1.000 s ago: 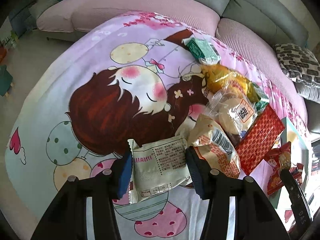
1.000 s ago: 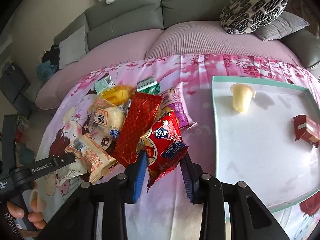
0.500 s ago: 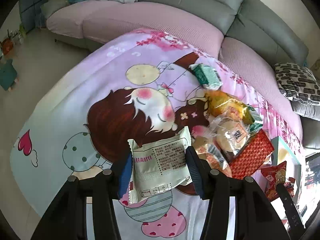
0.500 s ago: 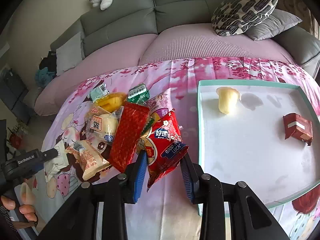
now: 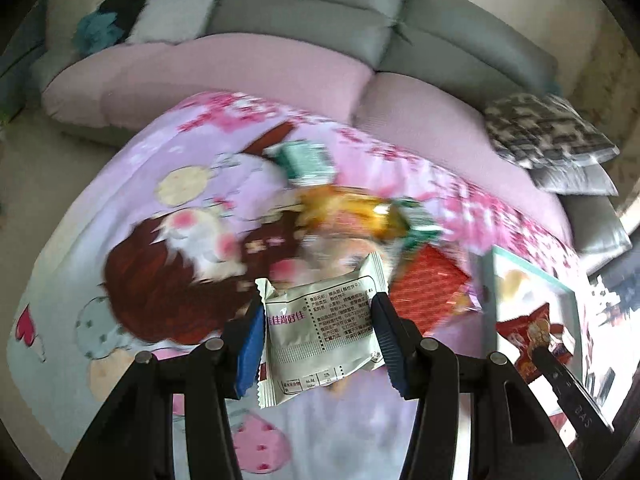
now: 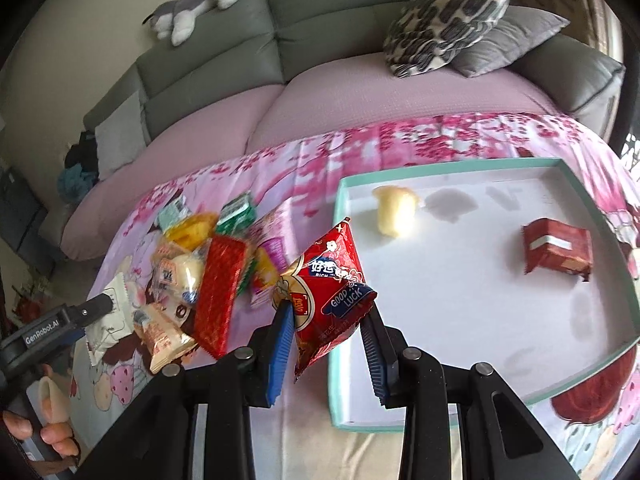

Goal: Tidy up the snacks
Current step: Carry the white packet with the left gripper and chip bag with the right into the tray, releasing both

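**Tongs lifted with a snack in each, pile on the left and tray on the right**

Left tongs are closed on a pale grey-white foil snack packet with black print, pinched across its width between the blue pads and held clear above the cloth. Right tongs are nearly shut on a red crinkled snack bag with a blue band, gripped at its lower part; the bag's top corner points up over the near left edge of the tray.

Everything sits on a table covered with a pink and lilac cartoon-print cloth. To the left lies a loose pile of snacks: a long red foil packet, yellow and green packets, and a beige wrapped biscuit, overlapping one another. To the right is a shallow white tray with a teal rim. A pale yellow jelly cup stands near its far left corner and a dark red wrapped cake lies toward its right side, the two well apart, with bare tray floor across the middle and near side.

Beyond the far edge of the table runs a grey sofa with pink seat covers, carrying a patterned black and cream cushion and a grey and white plush toy. A person's hand grips the left handle at the near left.
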`<action>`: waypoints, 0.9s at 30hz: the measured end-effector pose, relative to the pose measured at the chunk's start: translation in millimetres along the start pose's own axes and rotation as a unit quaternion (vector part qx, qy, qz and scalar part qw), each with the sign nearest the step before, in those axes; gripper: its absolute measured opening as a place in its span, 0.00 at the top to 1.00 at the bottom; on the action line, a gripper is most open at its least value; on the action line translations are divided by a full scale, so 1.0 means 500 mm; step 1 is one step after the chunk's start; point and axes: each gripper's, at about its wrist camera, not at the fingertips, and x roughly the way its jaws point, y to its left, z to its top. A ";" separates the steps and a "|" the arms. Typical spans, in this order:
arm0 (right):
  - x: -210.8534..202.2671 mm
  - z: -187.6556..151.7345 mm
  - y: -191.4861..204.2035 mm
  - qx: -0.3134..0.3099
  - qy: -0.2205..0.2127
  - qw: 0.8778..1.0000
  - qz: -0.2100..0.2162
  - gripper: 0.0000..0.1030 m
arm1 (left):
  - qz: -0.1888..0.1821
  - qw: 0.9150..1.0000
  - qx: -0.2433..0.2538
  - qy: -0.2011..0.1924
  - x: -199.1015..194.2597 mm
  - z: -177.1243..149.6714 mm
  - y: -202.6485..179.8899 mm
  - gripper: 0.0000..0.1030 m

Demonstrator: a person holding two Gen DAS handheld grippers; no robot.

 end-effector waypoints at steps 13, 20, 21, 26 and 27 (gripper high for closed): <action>-0.065 0.008 -0.245 0.135 -0.026 0.986 -0.094 0.65 | -0.072 0.990 0.120 0.033 0.029 -0.039 -0.235 0.48; -0.097 0.000 -0.336 0.190 -0.036 0.970 -0.149 0.65 | -0.099 0.973 0.203 0.050 0.046 -0.072 -0.376 0.48; -0.100 -0.002 -0.343 0.194 -0.038 0.968 -0.152 0.65 | -0.102 0.971 0.210 0.052 0.050 -0.075 -0.393 0.48; -0.110 -0.011 -0.386 0.214 -0.042 0.962 -0.165 0.65 | -0.117 0.960 0.249 0.054 0.073 -0.096 -0.476 0.48; -0.110 -0.012 -0.391 0.217 -0.042 0.961 -0.164 0.65 | -0.120 0.958 0.253 0.054 0.078 -0.101 -0.486 0.48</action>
